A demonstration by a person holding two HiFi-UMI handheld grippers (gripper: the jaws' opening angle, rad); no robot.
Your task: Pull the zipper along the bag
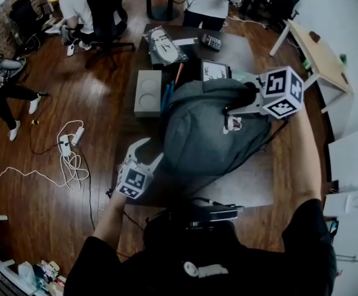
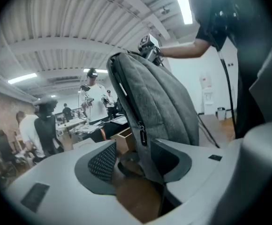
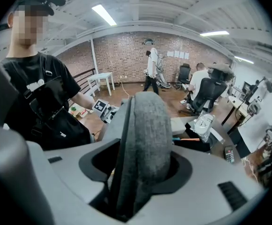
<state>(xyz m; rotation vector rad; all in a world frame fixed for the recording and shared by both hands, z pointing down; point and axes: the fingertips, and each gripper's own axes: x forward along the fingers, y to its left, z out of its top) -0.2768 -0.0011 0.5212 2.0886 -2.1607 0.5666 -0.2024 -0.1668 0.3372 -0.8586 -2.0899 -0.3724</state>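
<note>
The bag point(image 1: 210, 128) was a grey backpack of coarse woven cloth with rounded, padded edges, and it stood on the dark table point(image 1: 244, 187) in front of the person, near the table's middle. In the left gripper view the bag point(image 2: 164, 102) rose on its base with its long axis running up from the table and tilted a little, the top pointing toward the ceiling. A dark zipper point(image 2: 126, 95) ran down its side edge along that same axis and ended at a small dark zipper pull point(image 2: 142, 136) hanging low on the bag. The right claw point(image 1: 233, 115) was clenched on the top of the bag, and in the right gripper view the thick grey padded edge of the bag point(image 3: 143, 125) filled the gap of the right claw point(image 3: 140, 165). The left claw point(image 1: 153, 150) sat at the bag's lower corner on the person's left. It was released, and in the left gripper view the left claw point(image 2: 133, 159) had its jaws apart, with the zipper pull just above them and the bag's lower edge lying against the right-hand jaw.
</note>
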